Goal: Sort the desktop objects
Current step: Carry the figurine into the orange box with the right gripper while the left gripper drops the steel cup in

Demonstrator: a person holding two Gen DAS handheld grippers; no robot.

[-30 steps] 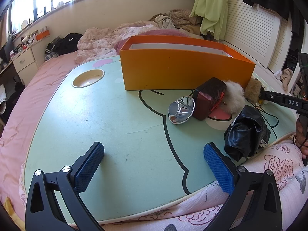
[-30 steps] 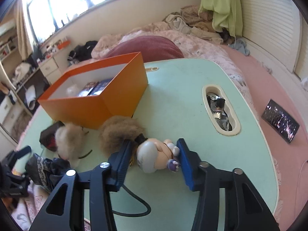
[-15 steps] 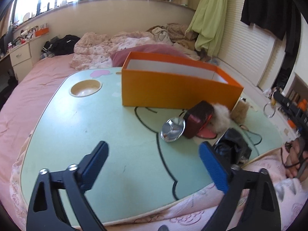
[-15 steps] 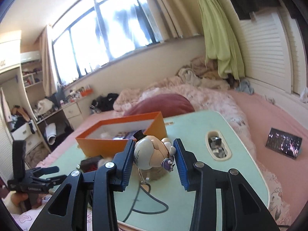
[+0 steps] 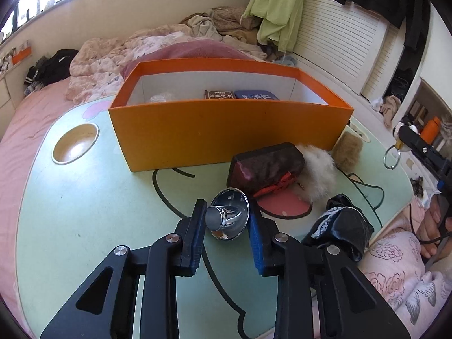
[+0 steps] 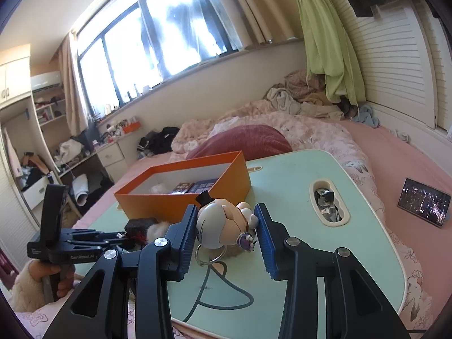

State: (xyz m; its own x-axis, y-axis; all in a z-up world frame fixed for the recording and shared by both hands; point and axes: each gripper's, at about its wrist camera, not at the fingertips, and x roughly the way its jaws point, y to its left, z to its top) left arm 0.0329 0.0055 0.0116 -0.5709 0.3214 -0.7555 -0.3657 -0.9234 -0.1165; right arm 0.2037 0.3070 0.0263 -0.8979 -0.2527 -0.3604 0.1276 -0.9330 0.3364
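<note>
An orange box (image 5: 226, 130) stands on the green lap table (image 5: 84, 212) with a brown pack (image 5: 219, 95) and a blue pack (image 5: 255, 95) inside. My left gripper (image 5: 226, 227) is shut on a shiny metal cup (image 5: 228, 217) lying on its side on the table. My right gripper (image 6: 226, 231) is shut on a small figure keychain with a black top hat (image 6: 220, 223), held above the table; its ring (image 6: 210, 255) hangs below. The box also shows in the right wrist view (image 6: 183, 195).
A dark red pouch (image 5: 265, 166), a white fur ball (image 5: 319, 169), a brown fur ball (image 5: 347, 149) and a black bag (image 5: 341, 226) lie right of the cup. A round cup recess (image 5: 75, 142) is at the table's left. A phone (image 6: 423, 202) lies on the bed.
My left gripper has moved forward to the metal cup and shut on it. My right gripper holds the keychain figure lifted, about as half a second ago.
</note>
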